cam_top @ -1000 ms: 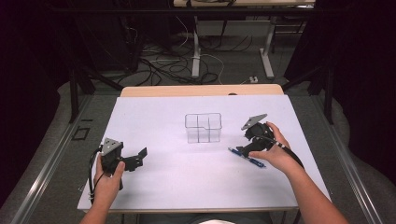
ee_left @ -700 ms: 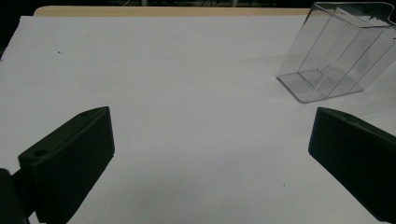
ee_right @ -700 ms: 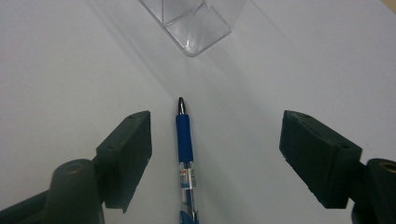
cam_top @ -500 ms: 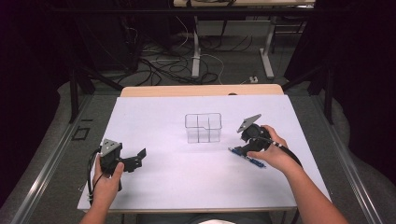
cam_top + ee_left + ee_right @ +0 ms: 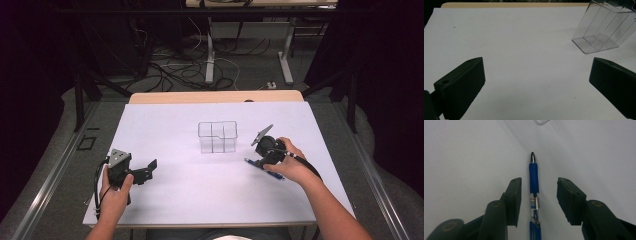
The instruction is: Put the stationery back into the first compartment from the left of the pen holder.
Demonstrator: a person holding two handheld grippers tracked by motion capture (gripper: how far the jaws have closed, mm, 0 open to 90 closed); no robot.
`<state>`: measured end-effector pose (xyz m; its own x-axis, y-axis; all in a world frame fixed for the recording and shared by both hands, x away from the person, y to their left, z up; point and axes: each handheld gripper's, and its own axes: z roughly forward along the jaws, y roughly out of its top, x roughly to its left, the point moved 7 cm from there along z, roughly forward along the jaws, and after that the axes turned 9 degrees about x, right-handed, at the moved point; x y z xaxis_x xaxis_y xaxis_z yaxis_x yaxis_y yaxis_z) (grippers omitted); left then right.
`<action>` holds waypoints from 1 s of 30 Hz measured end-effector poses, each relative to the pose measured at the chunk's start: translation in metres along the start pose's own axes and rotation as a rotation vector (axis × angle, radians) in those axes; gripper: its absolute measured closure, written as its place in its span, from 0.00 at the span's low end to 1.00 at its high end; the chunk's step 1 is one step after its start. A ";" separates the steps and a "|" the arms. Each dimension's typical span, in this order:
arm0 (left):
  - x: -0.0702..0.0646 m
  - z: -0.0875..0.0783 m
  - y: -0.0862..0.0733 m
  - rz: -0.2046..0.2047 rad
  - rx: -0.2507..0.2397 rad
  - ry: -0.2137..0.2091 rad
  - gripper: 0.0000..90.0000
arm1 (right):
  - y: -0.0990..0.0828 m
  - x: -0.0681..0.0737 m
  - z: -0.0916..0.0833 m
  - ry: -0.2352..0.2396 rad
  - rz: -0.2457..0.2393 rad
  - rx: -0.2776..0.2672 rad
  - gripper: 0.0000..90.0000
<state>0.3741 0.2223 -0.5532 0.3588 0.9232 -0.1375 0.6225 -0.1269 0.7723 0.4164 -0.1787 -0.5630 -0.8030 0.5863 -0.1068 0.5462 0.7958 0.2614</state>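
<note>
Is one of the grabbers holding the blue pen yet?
No, nothing is held. The right gripper has its jaws open on either side of the blue pen, not touching. The left gripper is open too.

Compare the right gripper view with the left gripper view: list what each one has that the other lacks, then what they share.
Right gripper view: a blue pen lying on the table between the right gripper's open jaws, its tip pointing away. Left gripper view: the left gripper's wide-open jaws with bare table between them, the divided walls of the clear plastic organizer, and the table's wooden far edge. Both: the white tabletop and an open pair of black jaws.
</note>
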 end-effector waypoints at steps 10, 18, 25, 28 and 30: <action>-0.002 -0.002 0.000 -0.001 -0.009 0.003 0.00 | -0.005 -0.003 0.008 0.009 0.003 0.081 0.71; -0.001 -0.003 0.000 0.002 -0.007 0.007 0.00 | -0.005 -0.001 0.015 0.009 -0.005 0.074 0.73; -0.001 -0.003 -0.001 -0.003 -0.007 0.007 0.00 | -0.005 0.002 0.022 0.012 -0.004 0.101 0.74; -0.001 -0.003 -0.001 -0.004 -0.003 0.006 0.00 | -0.003 0.002 0.025 0.011 -0.011 0.100 0.75; -0.001 -0.003 -0.001 -0.001 -0.006 0.008 0.00 | -0.003 0.002 0.027 0.014 -0.030 0.105 0.75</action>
<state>0.3712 0.2230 -0.5517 0.3530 0.9261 -0.1334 0.6184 -0.1239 0.7761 0.4193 -0.1754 -0.5895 -0.8222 0.5605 -0.0991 0.5434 0.8248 0.1566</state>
